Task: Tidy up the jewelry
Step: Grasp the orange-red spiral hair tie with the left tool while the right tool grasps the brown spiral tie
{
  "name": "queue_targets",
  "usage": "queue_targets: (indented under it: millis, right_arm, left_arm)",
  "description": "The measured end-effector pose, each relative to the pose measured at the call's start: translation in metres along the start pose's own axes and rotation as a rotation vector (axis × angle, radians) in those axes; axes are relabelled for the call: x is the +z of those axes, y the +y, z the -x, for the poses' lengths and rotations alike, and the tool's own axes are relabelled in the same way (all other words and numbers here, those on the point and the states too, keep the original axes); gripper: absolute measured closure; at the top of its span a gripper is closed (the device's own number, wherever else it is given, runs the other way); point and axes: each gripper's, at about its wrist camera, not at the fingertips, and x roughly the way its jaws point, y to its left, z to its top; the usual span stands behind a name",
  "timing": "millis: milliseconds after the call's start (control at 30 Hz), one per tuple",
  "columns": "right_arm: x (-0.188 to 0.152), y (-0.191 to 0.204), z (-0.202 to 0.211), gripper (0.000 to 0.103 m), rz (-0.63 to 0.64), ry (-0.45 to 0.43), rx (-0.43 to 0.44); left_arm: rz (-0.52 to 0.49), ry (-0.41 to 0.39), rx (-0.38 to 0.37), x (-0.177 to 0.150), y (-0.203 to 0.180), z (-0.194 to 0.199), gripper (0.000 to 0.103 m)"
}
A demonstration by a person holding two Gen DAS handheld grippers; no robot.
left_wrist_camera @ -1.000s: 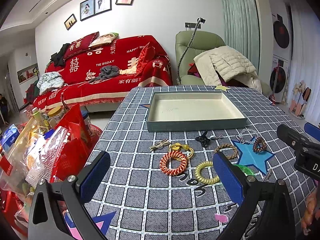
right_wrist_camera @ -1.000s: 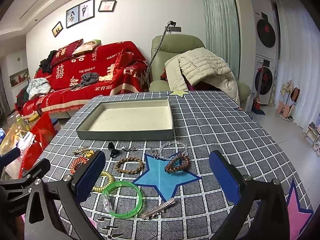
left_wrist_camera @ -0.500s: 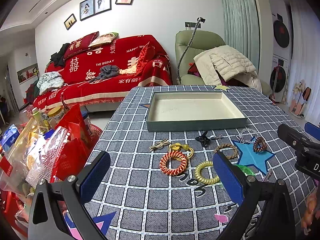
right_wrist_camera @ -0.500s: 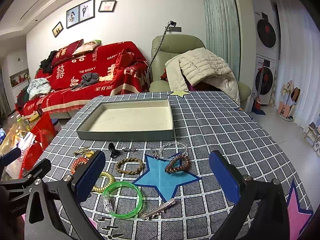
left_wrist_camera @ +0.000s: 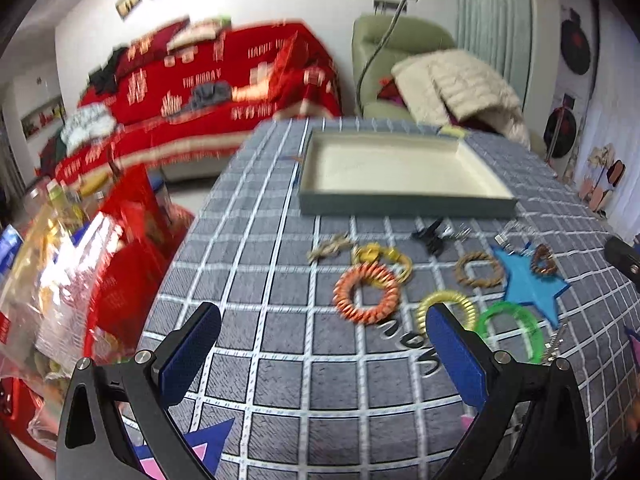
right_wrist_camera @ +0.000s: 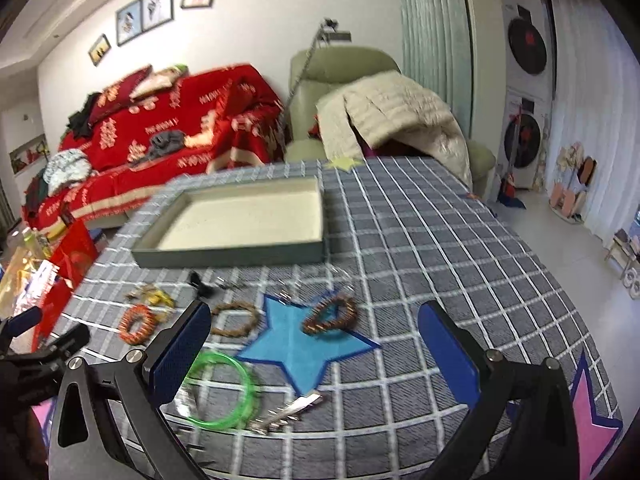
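Note:
An empty shallow tray (left_wrist_camera: 404, 205) (right_wrist_camera: 236, 258) sits on the checked tablecloth. In front of it lie several pieces: an orange coil bracelet (left_wrist_camera: 366, 294) (right_wrist_camera: 137, 323), a yellow coil ring (left_wrist_camera: 448, 307), a green bangle (left_wrist_camera: 512, 334) (right_wrist_camera: 219, 390), a braided tan bracelet (left_wrist_camera: 479, 269) (right_wrist_camera: 235, 319), a brown beaded bracelet (left_wrist_camera: 543, 264) (right_wrist_camera: 331, 314), a black clip (left_wrist_camera: 430, 234) (right_wrist_camera: 202, 286) and a silver hair clip (right_wrist_camera: 286, 412). My left gripper (left_wrist_camera: 320, 354) is open and empty above the cloth, near the orange bracelet. My right gripper (right_wrist_camera: 314, 354) is open and empty above the blue star (right_wrist_camera: 298, 346).
Red and clear bags (left_wrist_camera: 80, 272) stand off the table's left edge. A red sofa (left_wrist_camera: 208, 92) and a green armchair with a beige jacket (right_wrist_camera: 384, 120) stand behind the table. The table's right edge (right_wrist_camera: 560, 292) drops to the floor.
Both grippers have moved forward and lower toward the jewelry, and the views are blurred by motion. Both stay open and empty. The jewelry has not moved.

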Motion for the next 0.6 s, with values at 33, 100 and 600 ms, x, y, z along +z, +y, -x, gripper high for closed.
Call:
queue_targets:
  millis: [33,100,600]
  right_arm:
    - [0.0,-0.007,-0.003,0.0,-0.011,0.024,-0.006]
    - [-0.001,-0.018,-0.013,0.0,-0.031,0.074,-0.018]
    - [0.017,-0.055,-0.095,0.02,-0.213,0.321,0.05]
  left_arm:
    - [0.011,0.022,-0.004,0.001,0.006,-0.007,0.0]
    - [0.025,0.048,-0.006,0.004,0.011,-0.018,0.0]
    - [0.067,0.209,-0.074,0.017,0.011,-0.08,0.0]
